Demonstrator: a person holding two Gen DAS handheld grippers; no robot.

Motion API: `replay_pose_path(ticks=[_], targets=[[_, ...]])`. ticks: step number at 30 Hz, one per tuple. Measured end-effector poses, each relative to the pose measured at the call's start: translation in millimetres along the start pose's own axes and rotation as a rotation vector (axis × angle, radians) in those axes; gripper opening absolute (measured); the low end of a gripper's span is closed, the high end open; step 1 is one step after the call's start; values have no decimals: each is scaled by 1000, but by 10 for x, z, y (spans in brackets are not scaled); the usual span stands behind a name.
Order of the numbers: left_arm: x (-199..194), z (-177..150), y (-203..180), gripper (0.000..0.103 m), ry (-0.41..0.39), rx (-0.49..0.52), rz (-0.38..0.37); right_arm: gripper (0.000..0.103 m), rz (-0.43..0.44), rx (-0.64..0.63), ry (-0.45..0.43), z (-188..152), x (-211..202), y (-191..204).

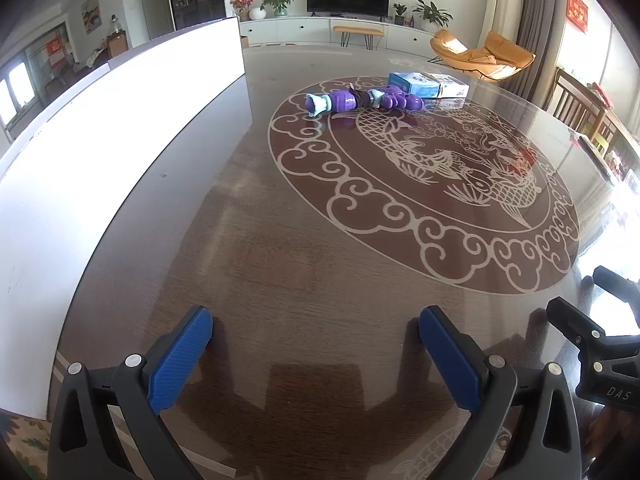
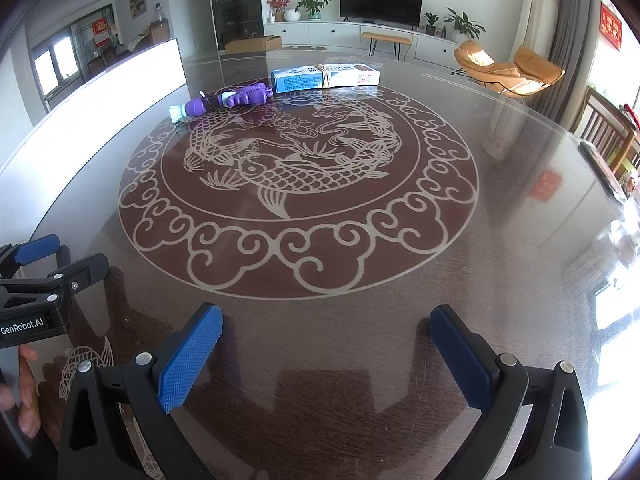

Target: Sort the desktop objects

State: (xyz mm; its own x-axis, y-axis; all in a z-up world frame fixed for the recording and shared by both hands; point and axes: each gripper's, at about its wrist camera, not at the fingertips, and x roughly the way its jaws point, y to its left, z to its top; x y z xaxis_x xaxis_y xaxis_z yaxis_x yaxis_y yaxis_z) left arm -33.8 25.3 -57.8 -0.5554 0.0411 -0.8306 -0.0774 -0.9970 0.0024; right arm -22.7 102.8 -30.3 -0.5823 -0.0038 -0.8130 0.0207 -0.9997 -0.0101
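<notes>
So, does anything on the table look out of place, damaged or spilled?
Nothing spilled or visibly damaged. The purple toy lies on its side by the blue and white box, which has a rubber band around its middle. Both grippers are open and empty.

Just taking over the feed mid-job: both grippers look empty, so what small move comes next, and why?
Probably ease the left gripper forward toward the purple toy. Both it and the right gripper are open and empty at the near table edge, while the toy and the blue box lie at the far side, the toy toward the left.
</notes>
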Motion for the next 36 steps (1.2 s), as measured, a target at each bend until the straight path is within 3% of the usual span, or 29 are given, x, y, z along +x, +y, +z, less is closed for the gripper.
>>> replay_pose_path(ticks=[9,13,18,22,25,31,34,36], targets=[[9,13,2,103,-3,-2,0,103,9,-11,6,97,85,-24],[16,23,6,103,-4,-3,0,103,10,-14,6,536,399,-186],[15,26,12,103,-6,-5,0,103,-61,85,9,1296,931,-427],[18,26,14,103,-6,-4,0,103,-105,148,18,1790,1264,-368],[17,25,13,103,-6,-5,0,103,-123,177,11,1979,1373,-187],[25,32,16,103,-7,-6,3,103,83,-114,0,1993,1369,519],[32,40,17,103,-7,-10,4,103,76,5,-6,1984,1369,368],[36,45,17,103,-8,-10,4,103,124,145,-21,1992,1342,201]])
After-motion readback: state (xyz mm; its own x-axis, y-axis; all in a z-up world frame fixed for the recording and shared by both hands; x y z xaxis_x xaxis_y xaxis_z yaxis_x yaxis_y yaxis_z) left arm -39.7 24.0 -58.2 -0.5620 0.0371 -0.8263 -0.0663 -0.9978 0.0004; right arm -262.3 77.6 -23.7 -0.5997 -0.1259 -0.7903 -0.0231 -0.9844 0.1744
